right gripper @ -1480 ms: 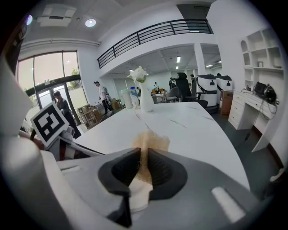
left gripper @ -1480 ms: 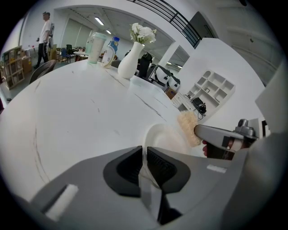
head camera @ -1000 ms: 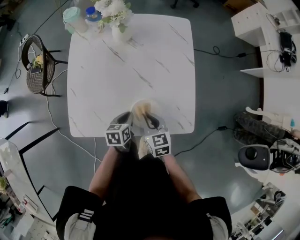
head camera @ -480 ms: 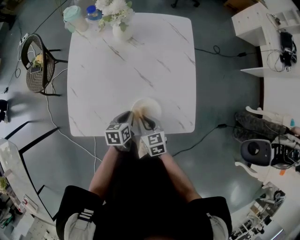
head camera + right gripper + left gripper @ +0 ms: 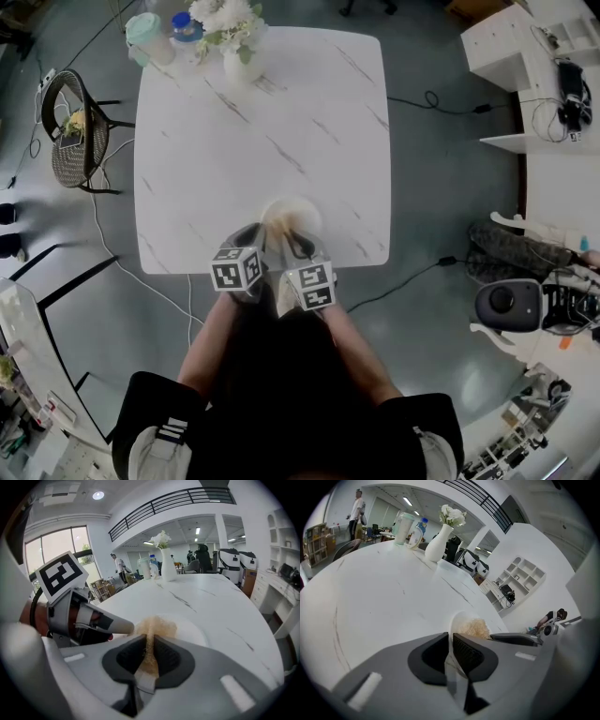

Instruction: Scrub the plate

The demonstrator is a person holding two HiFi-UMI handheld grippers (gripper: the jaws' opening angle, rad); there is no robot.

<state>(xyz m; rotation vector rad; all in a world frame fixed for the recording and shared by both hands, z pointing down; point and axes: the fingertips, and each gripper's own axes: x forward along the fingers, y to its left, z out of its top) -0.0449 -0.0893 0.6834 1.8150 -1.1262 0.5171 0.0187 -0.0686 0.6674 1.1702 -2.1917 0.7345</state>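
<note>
A white plate lies near the front edge of the marble table. My left gripper is shut on the plate's near rim; in the left gripper view the thin rim runs between the dark pads of that gripper. My right gripper is shut on a tan fibrous scrub pad, which rests on the plate. The pad also shows on the plate's face in the left gripper view. The two grippers stand close side by side, and the left gripper appears in the right gripper view.
A white vase of flowers, a capped bottle and a pale green container stand at the table's far left corner. A wire chair stands left of the table. Cables run across the floor.
The right gripper with the scrub pad shifted slightly left and then back right over the plate. The left gripper and the plate stayed in place.
</note>
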